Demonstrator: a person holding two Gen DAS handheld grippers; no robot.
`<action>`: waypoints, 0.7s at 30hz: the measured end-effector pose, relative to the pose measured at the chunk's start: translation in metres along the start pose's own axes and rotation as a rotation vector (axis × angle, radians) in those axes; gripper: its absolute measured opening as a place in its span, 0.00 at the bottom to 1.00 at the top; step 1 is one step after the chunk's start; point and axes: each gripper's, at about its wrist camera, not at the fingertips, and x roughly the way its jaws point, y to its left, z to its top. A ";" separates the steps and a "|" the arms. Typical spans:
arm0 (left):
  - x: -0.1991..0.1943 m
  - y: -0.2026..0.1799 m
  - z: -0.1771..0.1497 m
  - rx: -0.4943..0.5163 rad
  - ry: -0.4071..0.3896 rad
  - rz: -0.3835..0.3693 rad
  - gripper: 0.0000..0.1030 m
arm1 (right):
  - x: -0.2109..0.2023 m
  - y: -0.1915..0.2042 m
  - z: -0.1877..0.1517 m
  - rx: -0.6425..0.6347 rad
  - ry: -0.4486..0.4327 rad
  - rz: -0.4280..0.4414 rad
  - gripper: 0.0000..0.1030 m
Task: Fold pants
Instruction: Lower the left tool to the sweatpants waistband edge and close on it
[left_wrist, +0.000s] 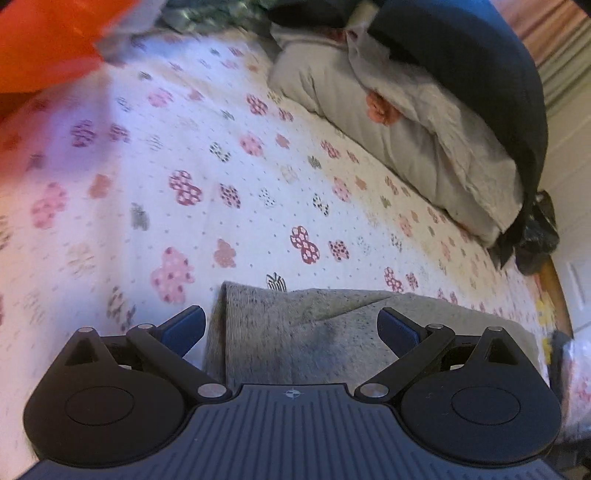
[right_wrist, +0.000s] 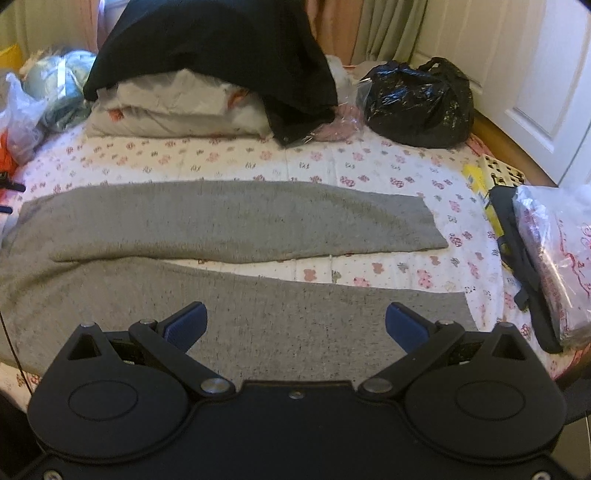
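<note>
Grey pants lie flat on the flowered bedspread, both legs stretched sideways across the bed, their cuffs near its right edge, the near leg along the front edge. Right gripper hangs over the near leg, fingers spread wide, holding nothing. Left gripper is likewise spread over the waistband end of the pants. Pillows under a black cloth sit at the far edge, a black bag beside them.
</note>
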 end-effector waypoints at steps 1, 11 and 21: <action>0.004 0.003 0.003 0.011 0.001 0.011 0.97 | 0.003 0.002 0.001 -0.002 0.007 0.002 1.00; 0.030 0.022 0.013 0.006 0.098 -0.230 0.97 | 0.020 0.023 0.005 -0.027 0.053 0.032 1.00; 0.034 0.027 0.007 0.012 0.124 -0.228 0.27 | 0.024 0.024 0.002 -0.015 0.078 0.042 1.00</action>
